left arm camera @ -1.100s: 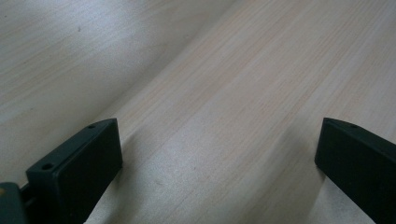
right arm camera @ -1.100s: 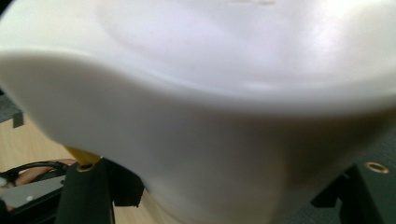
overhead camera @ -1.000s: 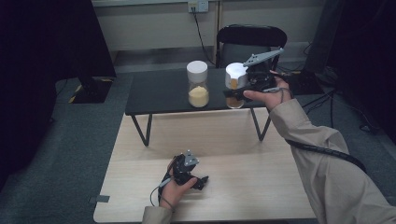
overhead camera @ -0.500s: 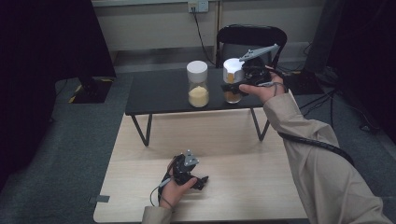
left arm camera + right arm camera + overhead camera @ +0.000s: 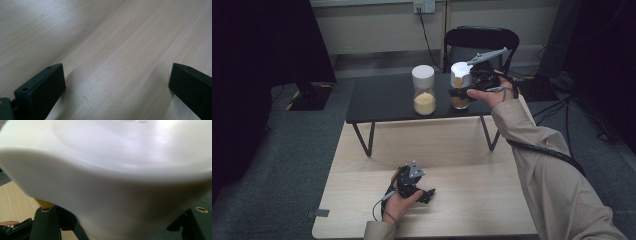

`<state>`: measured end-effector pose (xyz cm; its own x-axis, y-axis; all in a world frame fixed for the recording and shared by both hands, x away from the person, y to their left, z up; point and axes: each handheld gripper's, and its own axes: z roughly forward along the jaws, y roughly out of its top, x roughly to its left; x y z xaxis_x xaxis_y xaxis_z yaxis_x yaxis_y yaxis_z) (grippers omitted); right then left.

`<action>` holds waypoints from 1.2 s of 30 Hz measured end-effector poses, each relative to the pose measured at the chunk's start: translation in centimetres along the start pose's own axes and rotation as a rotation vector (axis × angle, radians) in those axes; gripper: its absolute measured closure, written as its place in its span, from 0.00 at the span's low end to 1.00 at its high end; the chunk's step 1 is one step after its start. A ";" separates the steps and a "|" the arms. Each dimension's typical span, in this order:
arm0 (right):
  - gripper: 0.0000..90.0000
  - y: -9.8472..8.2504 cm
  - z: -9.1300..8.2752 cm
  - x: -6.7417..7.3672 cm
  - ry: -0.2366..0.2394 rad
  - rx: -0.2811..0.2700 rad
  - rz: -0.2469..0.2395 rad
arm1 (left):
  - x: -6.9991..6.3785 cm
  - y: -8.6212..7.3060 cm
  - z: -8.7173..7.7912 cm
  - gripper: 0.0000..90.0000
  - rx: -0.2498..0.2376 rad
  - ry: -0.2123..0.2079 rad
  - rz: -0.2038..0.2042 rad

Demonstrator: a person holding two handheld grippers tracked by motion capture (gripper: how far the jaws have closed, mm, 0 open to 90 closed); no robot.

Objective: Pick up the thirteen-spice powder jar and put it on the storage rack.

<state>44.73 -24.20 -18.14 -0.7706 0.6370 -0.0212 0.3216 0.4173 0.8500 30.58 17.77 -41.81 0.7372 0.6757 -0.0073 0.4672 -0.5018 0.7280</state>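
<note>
Two tables are seen from the high view: a light wooden table (image 5: 472,200) near the person and a low black table (image 5: 382,100) just beyond it. Two jars with white lids stand on the black table. The left jar (image 5: 423,90) holds pale yellow powder and stands alone. The right jar (image 5: 459,86), with brownish contents at its bottom, is gripped by the right gripper (image 5: 460,91), whose jaws are clamped on it from the side. Two grippers are counted, one in each hand. A black chair (image 5: 482,42) is placed behind the black table.

The left gripper (image 5: 424,192) is rested on the wooden table, well apart from both jars. In the left gripper view its jaws are shown spread wide over bare wood grain (image 5: 120,62), with nothing between them.

In the right gripper view the jar's white lid (image 5: 112,170) is seen very close and blurred, held between the two black jaws; whether the jar is lifted off the black table cannot be told. A corner of the wooden table is glimpsed at lower left.
</note>
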 end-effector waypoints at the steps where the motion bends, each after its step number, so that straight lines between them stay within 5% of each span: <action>1: 0.34 0.0 0.0 0.0 -0.001 0.002 0.000 | 0.0 0.0 0.0 0.00 0.000 0.000 0.000; 29: 0.33 -0.6 0.3 -0.1 -0.007 -0.019 0.017 | 0.0 0.0 0.0 0.00 0.000 -0.001 0.000; 36: 0.15 -0.4 0.1 0.5 -0.035 -0.009 0.031 | 0.0 0.0 0.0 0.00 0.000 -0.001 0.000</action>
<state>44.28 -23.98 -18.55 -0.7405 0.6719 -0.0136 0.3399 0.3919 0.8549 30.59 17.78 -41.81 0.7376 0.6752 -0.0074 0.4669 -0.5020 0.7280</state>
